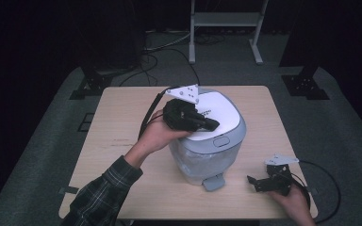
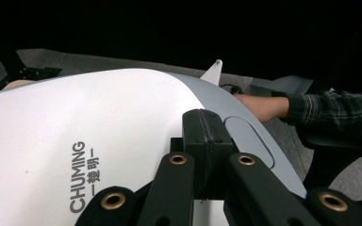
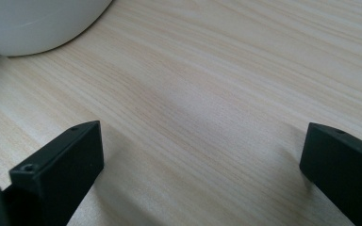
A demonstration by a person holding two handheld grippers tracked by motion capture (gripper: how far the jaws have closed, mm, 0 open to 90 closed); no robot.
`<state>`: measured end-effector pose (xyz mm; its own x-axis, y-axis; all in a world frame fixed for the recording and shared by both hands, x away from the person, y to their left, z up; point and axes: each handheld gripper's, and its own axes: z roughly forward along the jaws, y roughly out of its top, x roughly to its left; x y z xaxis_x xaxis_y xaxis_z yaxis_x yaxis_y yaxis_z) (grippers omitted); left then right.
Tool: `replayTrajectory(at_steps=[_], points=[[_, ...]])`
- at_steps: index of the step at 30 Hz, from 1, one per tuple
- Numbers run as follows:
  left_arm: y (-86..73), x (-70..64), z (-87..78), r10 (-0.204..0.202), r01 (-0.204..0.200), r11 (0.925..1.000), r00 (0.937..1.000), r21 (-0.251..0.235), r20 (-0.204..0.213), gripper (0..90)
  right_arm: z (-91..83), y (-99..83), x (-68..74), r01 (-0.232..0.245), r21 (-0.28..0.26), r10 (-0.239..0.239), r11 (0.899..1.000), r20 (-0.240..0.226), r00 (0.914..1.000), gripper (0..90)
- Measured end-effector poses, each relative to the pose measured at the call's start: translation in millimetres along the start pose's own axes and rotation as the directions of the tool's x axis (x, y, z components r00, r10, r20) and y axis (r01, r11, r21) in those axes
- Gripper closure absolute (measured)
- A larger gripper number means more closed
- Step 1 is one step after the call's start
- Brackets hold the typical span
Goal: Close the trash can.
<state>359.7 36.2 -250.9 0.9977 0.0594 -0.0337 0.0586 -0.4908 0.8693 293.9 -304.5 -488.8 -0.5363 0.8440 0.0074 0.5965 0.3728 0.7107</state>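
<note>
- Pressing down on the bin (image 1: 207, 141) lid (image 1: 217, 110) right now is the left gripper (image 1: 210, 125), jaws squeezed together with nothing between them, tips resting on the white top.
- From the left gripper view, those closed tips (image 2: 207, 136) sit just short of the oval release button (image 2: 247, 141), which lies straight ahead along the jaws, toward the bin's front edge.
- That bin stands mid-table (image 1: 122, 155), its foot pedal (image 1: 213, 181) sticking out toward the person.
- Over at the near right corner, the right gripper (image 1: 259, 183) idles low over the wood, jaws spread wide and empty, well apart from the bin.
- My read: the left is clearly the nearer one, and a short nudge forward would put it on the button.
</note>
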Motion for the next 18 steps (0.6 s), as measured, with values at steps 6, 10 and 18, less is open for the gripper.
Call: replayTrajectory(at_steps=[6,10,18], points=[[-1.0,-0.6,-2.5,0.001,-0.001,1.0,1.0,-0.01,0.002,90.0,-0.3,0.0,0.4,-0.006,-0.002,0.006,1.0,0.001,1.0,0.0],[-3.2,0.1,-9.1,-0.012,0.011,0.9991,0.9997,-0.04,-0.023,73.0,-0.4,-0.1,0.5,-0.006,-0.002,0.006,1.0,0.001,1.0,0.0],[-4.0,1.6,-30.0,-0.044,0.039,0.9973,0.9954,-0.063,-0.085,36.7,-0.4,-0.1,0.4,-0.005,-0.002,0.005,1.0,0.001,1.0,0.0]])
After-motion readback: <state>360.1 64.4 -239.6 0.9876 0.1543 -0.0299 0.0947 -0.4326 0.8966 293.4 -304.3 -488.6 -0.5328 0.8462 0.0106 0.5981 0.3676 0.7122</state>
